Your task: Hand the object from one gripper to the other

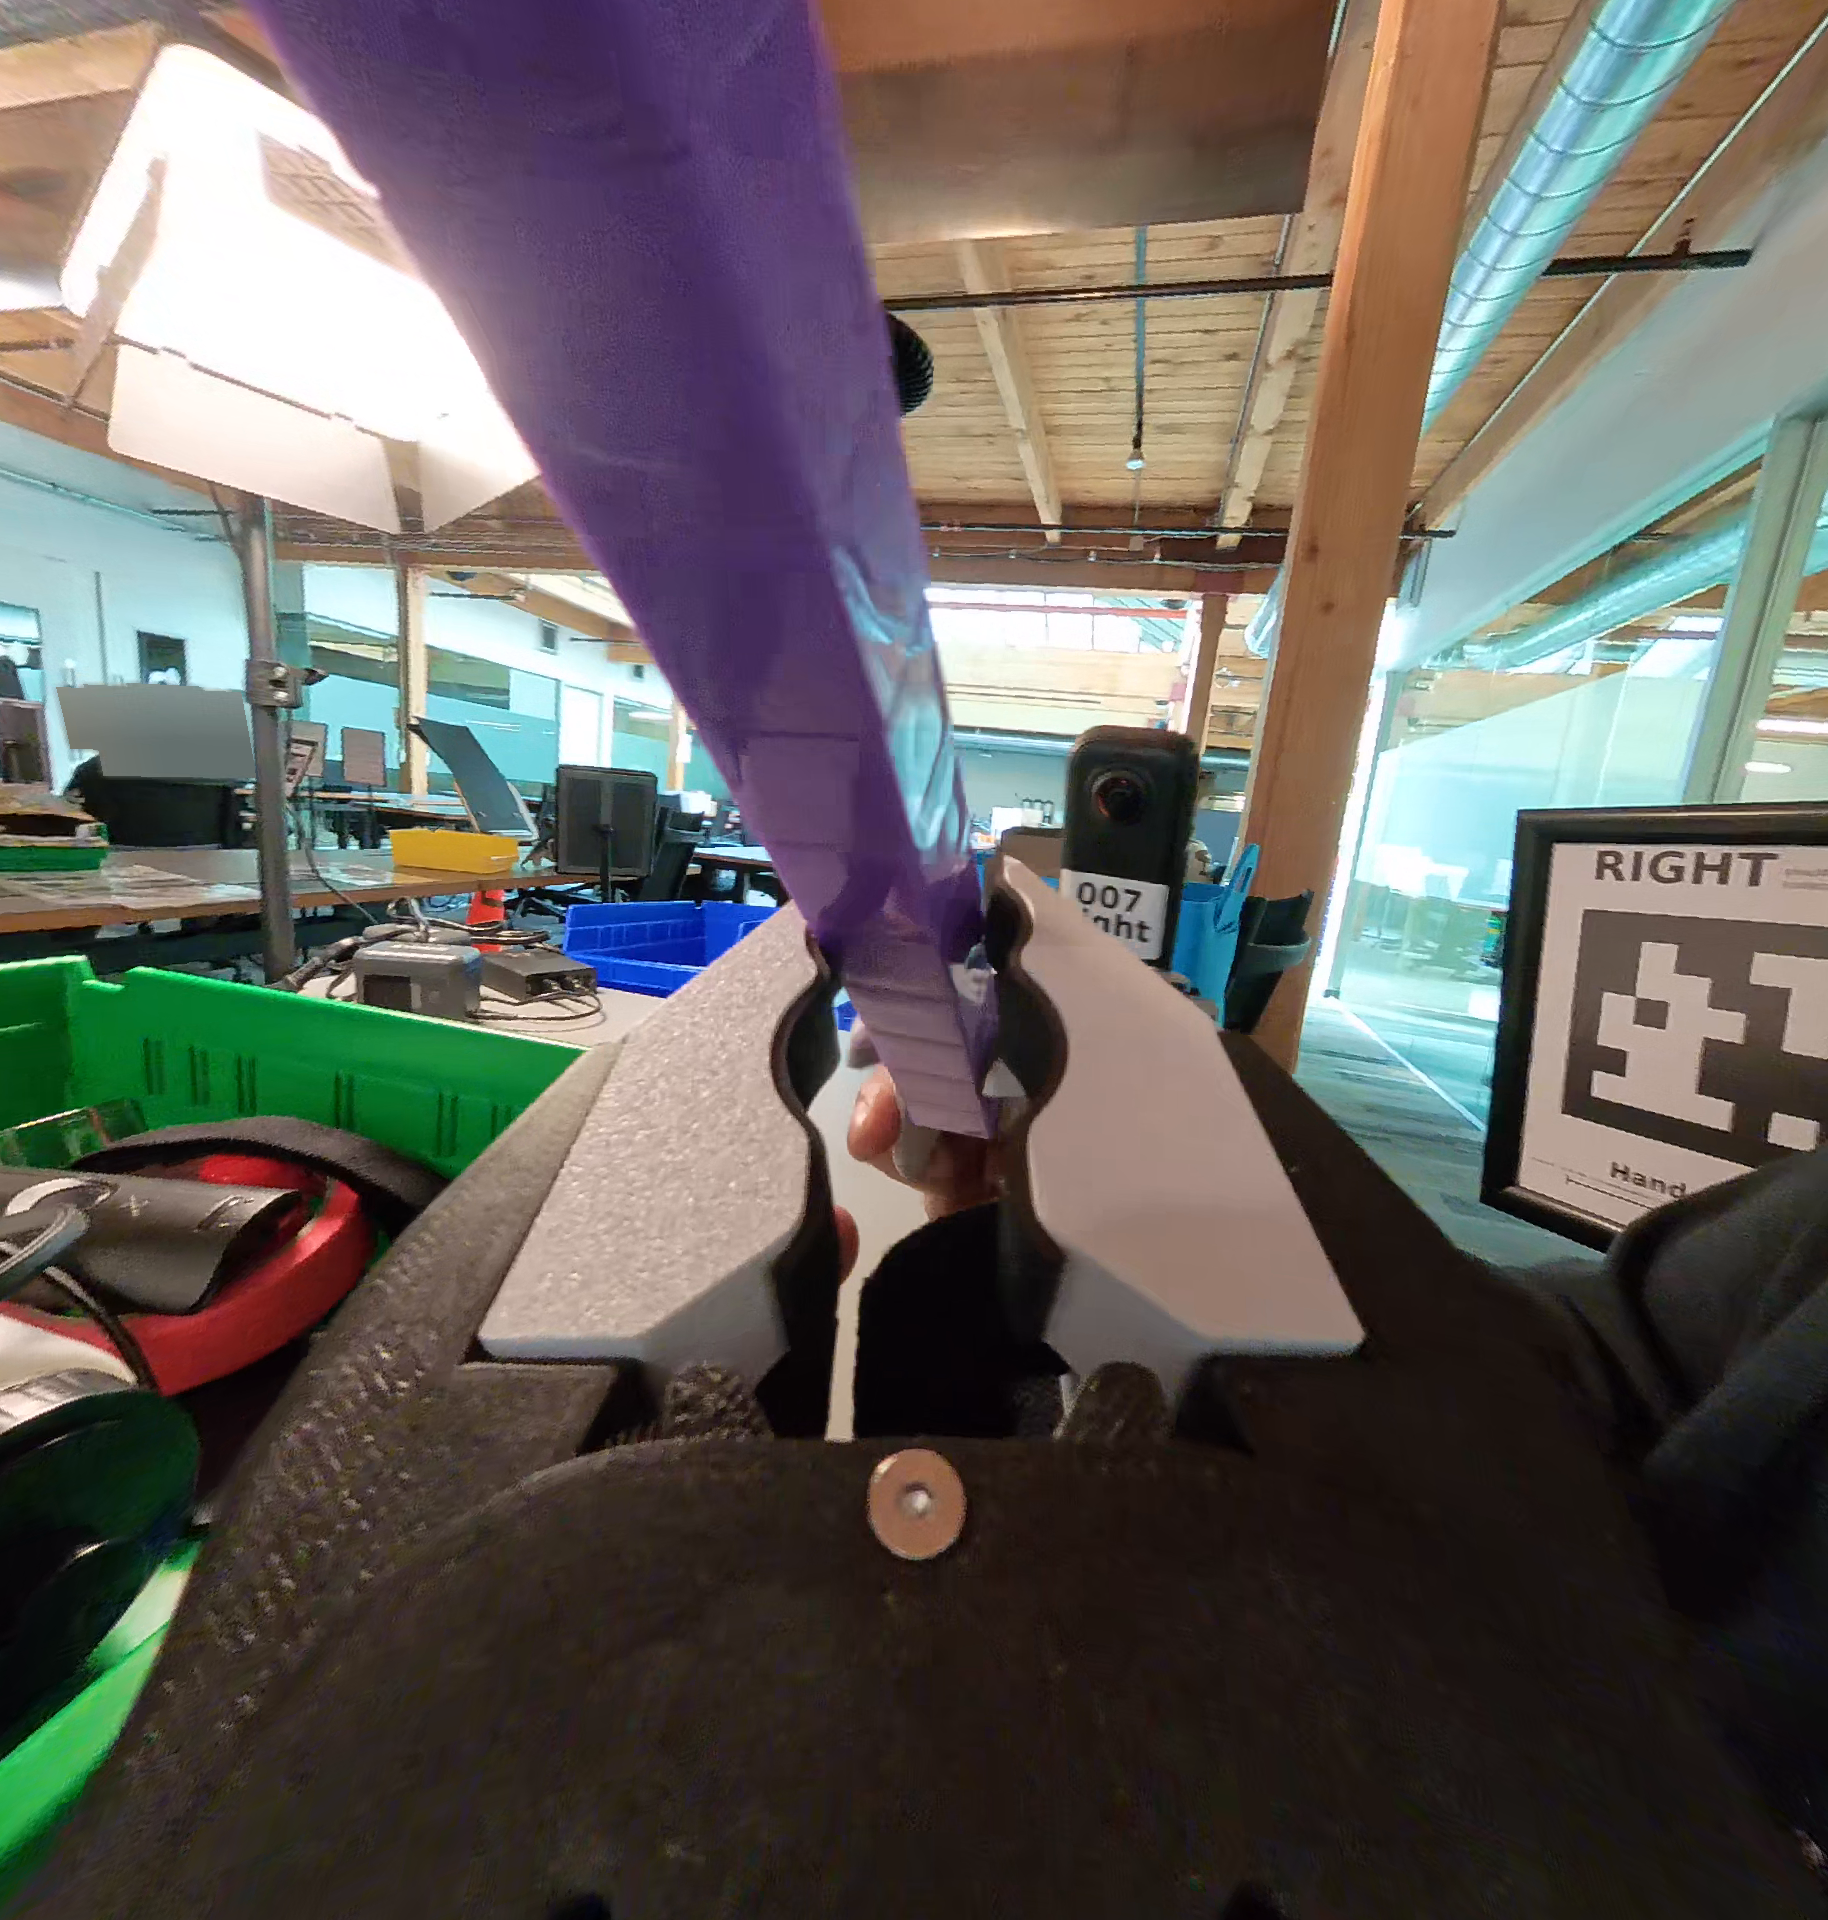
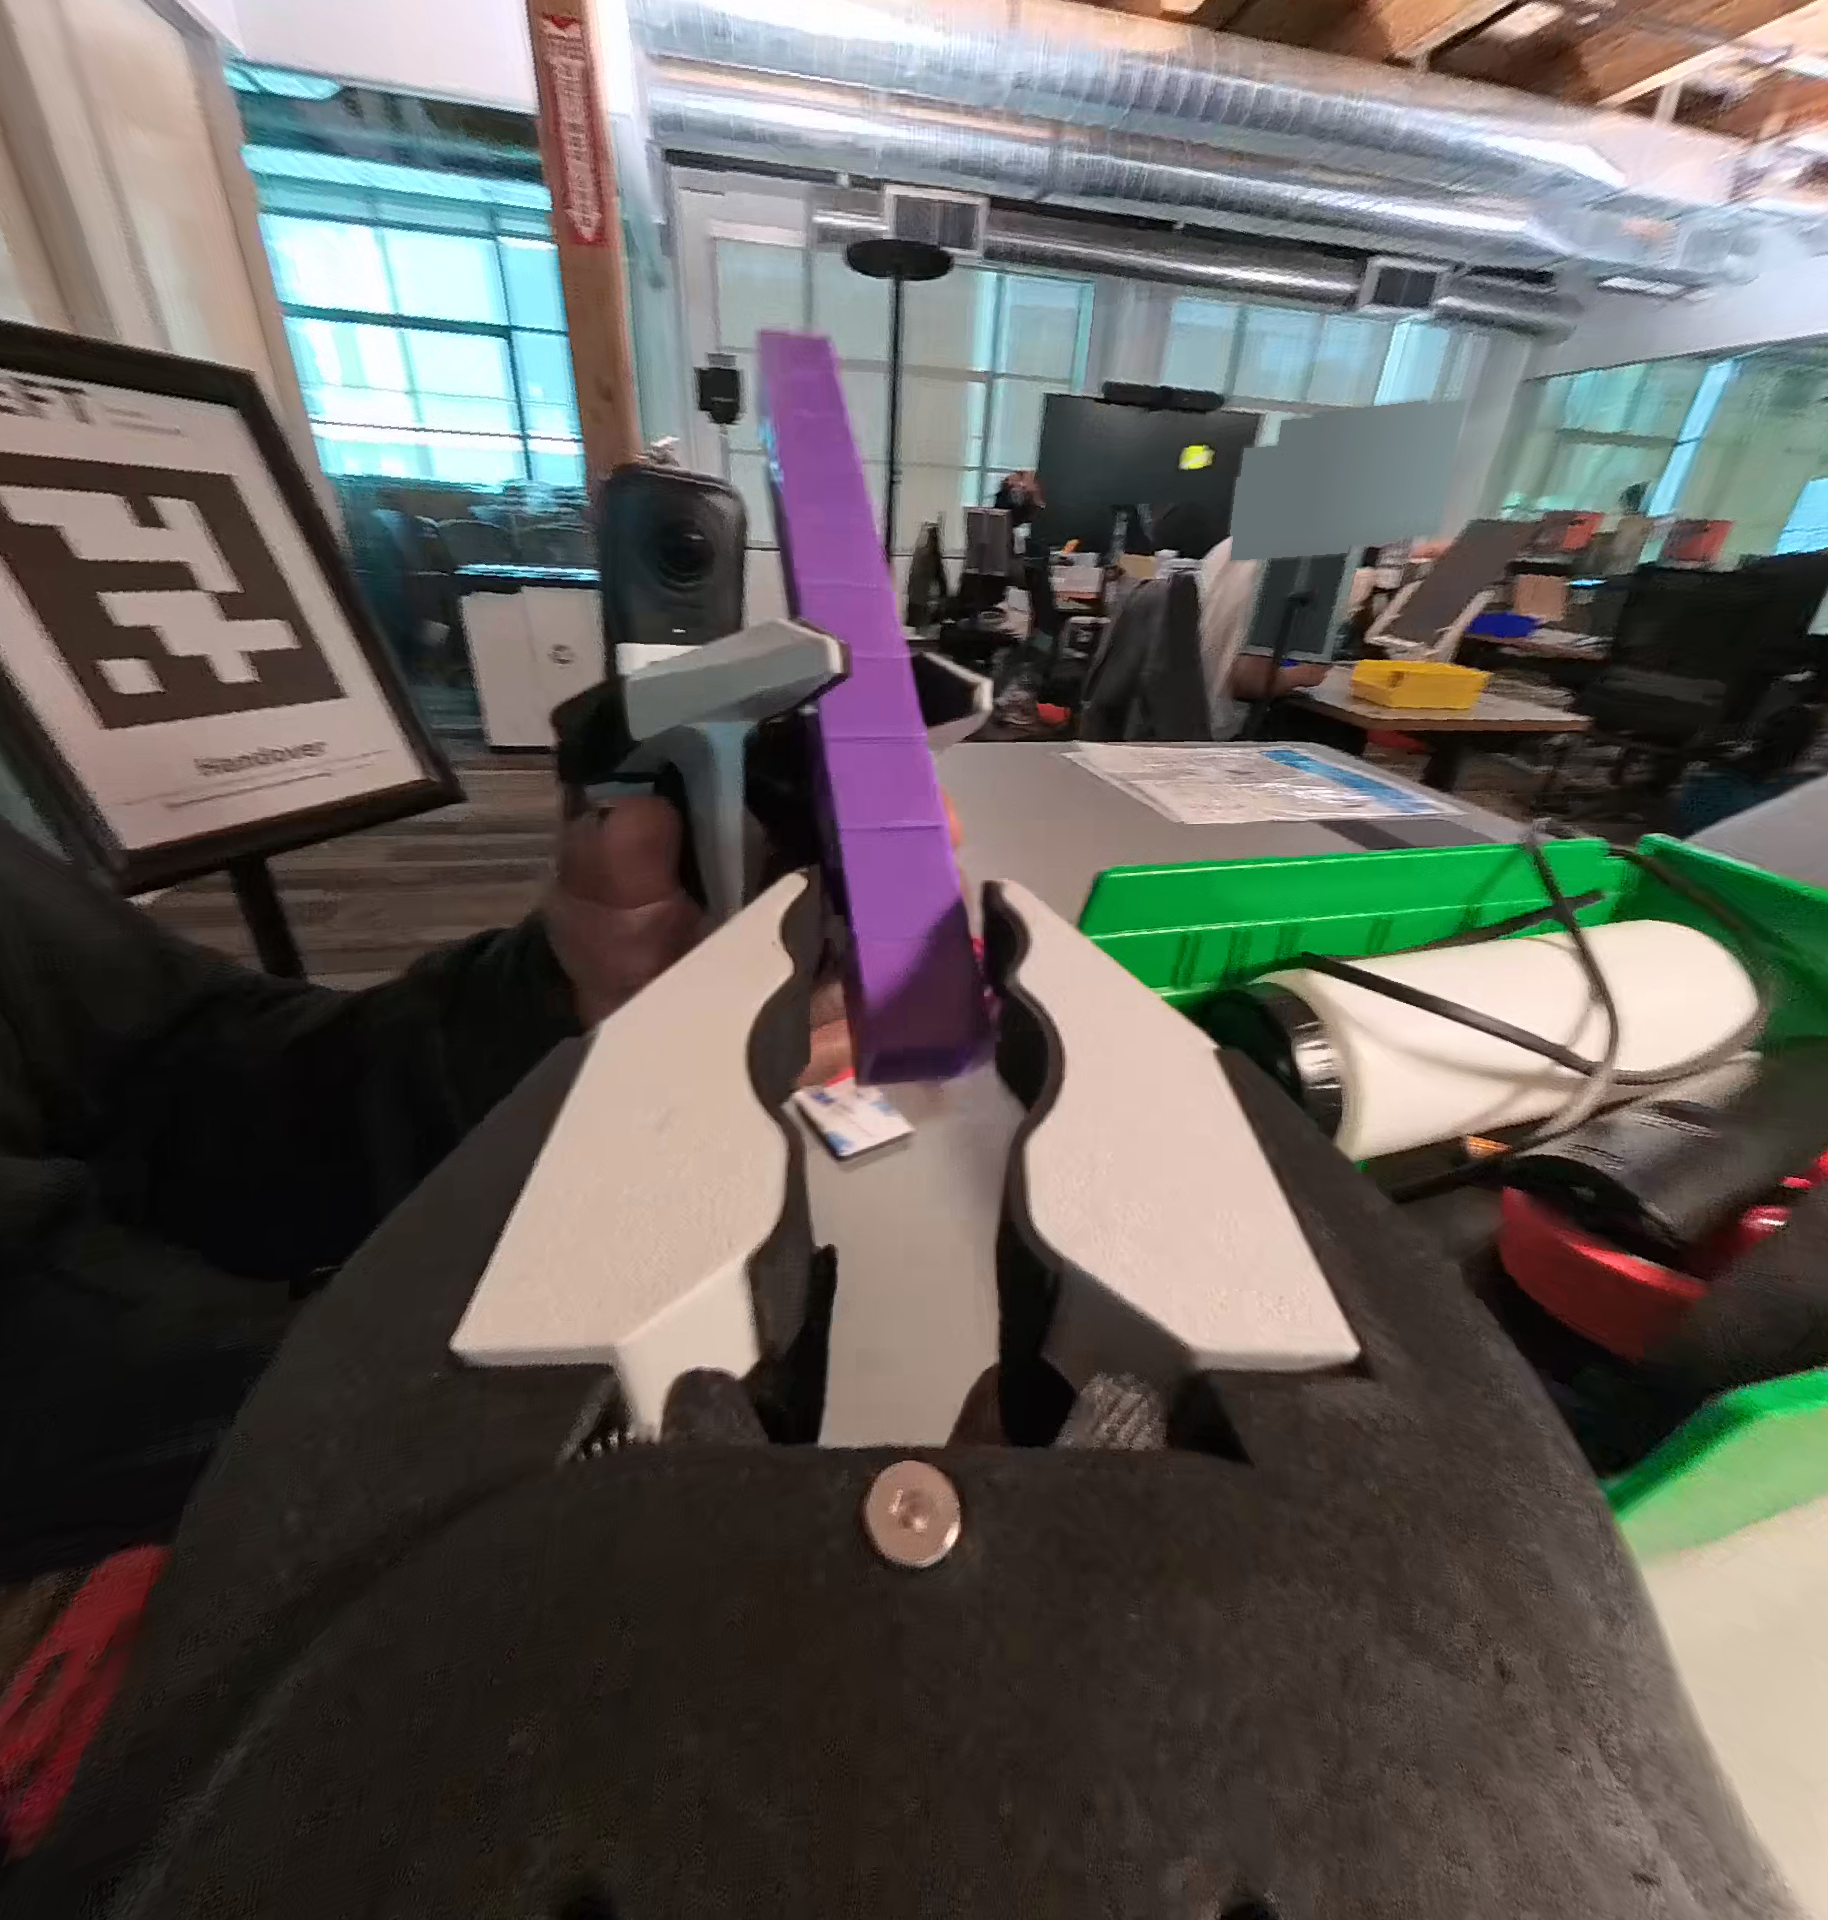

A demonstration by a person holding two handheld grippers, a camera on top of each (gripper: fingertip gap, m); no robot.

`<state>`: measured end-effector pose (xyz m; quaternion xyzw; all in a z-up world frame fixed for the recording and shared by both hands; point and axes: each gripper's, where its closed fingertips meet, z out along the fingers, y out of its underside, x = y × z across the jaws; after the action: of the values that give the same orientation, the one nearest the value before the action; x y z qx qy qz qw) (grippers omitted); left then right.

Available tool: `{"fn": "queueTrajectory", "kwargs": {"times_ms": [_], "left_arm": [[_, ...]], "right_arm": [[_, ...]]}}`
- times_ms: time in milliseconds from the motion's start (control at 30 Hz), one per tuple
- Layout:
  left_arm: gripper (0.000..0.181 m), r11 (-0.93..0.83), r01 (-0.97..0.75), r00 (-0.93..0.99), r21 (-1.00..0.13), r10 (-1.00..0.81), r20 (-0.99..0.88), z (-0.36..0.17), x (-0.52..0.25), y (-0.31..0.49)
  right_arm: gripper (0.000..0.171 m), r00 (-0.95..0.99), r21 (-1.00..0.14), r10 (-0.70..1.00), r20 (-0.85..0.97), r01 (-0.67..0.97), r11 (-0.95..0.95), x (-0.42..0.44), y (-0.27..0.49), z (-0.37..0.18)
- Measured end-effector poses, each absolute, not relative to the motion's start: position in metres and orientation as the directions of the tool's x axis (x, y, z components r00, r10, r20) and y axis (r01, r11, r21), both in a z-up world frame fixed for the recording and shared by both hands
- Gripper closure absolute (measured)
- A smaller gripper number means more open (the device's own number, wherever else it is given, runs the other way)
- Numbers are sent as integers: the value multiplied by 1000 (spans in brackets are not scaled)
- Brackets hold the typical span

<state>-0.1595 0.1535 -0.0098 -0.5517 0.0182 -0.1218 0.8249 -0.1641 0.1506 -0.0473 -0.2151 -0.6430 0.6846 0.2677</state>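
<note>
Purple bar (image 2: 879,727): long, segmented, near upright, tip leaning toward 11 o'clock. Lower end sits between the right gripper (image 2: 897,925) tips, which appear closed onto it. Left gripper (image 2: 868,675) pinches the bar higher up, at 12 o'clock from the right one. In its own view the left gripper (image 1: 905,945) is narrowed on the bar. Step: mid-handover, both holding. Next, by judgement: one releases, draws clear. Green bin (image 2: 1305,914) at 3 o'clock.

Each wrist view looks close along own tongs, facing opposite; both share purple bar (image 1: 681,436) (mid-air).
</note>
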Motion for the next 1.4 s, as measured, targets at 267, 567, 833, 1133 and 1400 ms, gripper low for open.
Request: {"fn": "queueTrajectory", "kwargs": {"times_ms": [267, 567, 833, 1133, 1400], "left_arm": [[156, 291, 133, 970, -947, -234, 64, -21, -148, 163], [157, 339, 99, 973, -935, -228, 20, -13, -149, 153], [147, 294, 38, 979, -955, -204, -23, -20, -142, 163], [156, 379, 53, 977, -924, -212, -31, -7, -145, 149], [156, 297, 86, 965, -951, -263, 5, -18, -140, 157]], "right_arm": [[144, -736, -986, 656, 167, -142, 91, -166, 143, -56], [130, -746, -988, 647, 156, -134, 83, -163, 150, -55], [145, -747, -978, 632, 207, -143, 152, -162, 147, -62], [133, -727, -980, 657, 197, -139, 140, -165, 153, -60], [144, -735, -970, 632, 243, -186, 157, -159, 149, -56]]}}
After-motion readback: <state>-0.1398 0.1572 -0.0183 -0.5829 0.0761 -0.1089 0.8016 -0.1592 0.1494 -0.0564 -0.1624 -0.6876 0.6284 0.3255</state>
